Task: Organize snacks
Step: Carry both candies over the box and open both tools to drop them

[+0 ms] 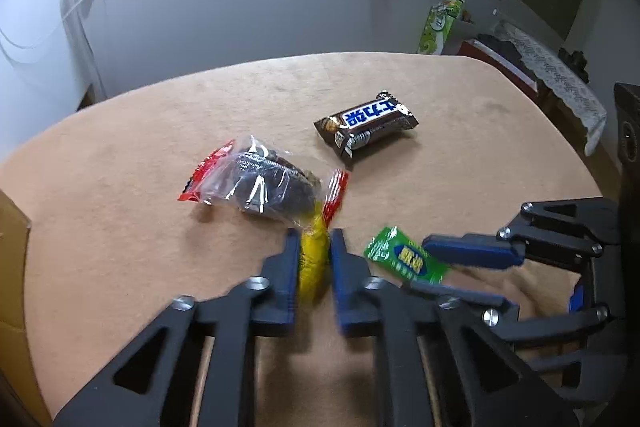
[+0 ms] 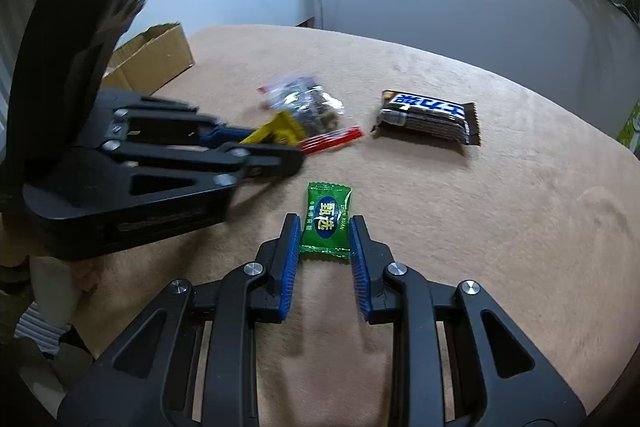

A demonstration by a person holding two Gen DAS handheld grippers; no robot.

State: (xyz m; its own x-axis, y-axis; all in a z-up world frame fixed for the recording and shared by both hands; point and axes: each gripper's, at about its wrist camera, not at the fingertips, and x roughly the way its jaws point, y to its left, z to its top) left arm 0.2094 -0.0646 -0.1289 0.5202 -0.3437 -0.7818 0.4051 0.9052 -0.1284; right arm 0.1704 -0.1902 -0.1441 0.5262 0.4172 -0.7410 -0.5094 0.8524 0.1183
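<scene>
— Pinching already, both of them? Where does each claw stand?

— The left gripper (image 1: 315, 259) is pressed together on the yellow packet (image 1: 313, 259), which sits squeezed between its blue pads. The right gripper (image 2: 325, 233) has its pads against the two long edges of the green candy (image 2: 326, 219), which lies flat on the tan tabletop (image 2: 500, 227) between its fingers.

— How will those two handle?

— Light, thin foil, I'd judge. The yellow packet crumples under the grip, so it is soft and should not slip much. The green one is slicker and flat; a hold across its middle, away from the crimped ends, looks safest.

— And the rest?

— Just ahead of the left claw's tips, touching the yellow packet, lies the clear bag with red ends (image 1: 256, 183), holding something dark. It is crinkly and loose, and the contents could be brittle, so take a sealed end. Farther ahead and to the right is the brown chocolate bar (image 1: 366, 127), firmer and heavier; grip it across its width.

— Where to?

— Probably the cardboard box (image 2: 154, 57), beyond the left claw.
</scene>
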